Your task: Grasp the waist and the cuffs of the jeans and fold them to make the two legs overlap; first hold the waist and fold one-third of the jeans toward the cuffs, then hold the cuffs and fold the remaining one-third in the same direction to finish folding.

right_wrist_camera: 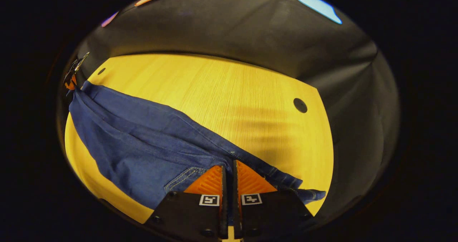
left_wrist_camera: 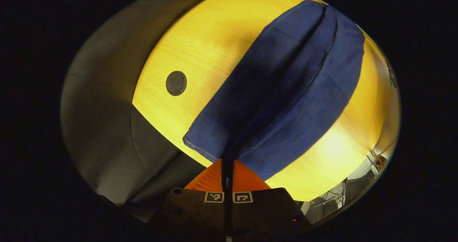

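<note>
Left gripper (left_wrist_camera: 227,161) fingers closed together, pinching the cuff end of the jeans (left_wrist_camera: 282,88); fabric edge runs into the thin slit between the fingers; from there the two legs stretch away across the yellow wood tabletop (left_wrist_camera: 200,48), lying side by side with a dark crease between them; near cuff corner shows pale stitching; round dark grommet hole (left_wrist_camera: 176,83) in the tabletop, to the left of the denim and apart from it; grey cloth below and left of the tabletop edge.

Right gripper view: right gripper (right_wrist_camera: 229,168) fingers closed on the waist end of the jeans (right_wrist_camera: 143,141); pocket stitching just left of the fingers, waistband trailing right toward the tabletop edge; denim runs off to the far left, where the other gripper (right_wrist_camera: 73,75) sits small at the cuff end, touching the fabric; jeans look slightly bunched and wrinkled near the waist; tabletop (right_wrist_camera: 222,91) bare beyond the denim, with another dark grommet hole (right_wrist_camera: 300,105) far right; dark booth wall (right_wrist_camera: 232,27) behind.
</note>
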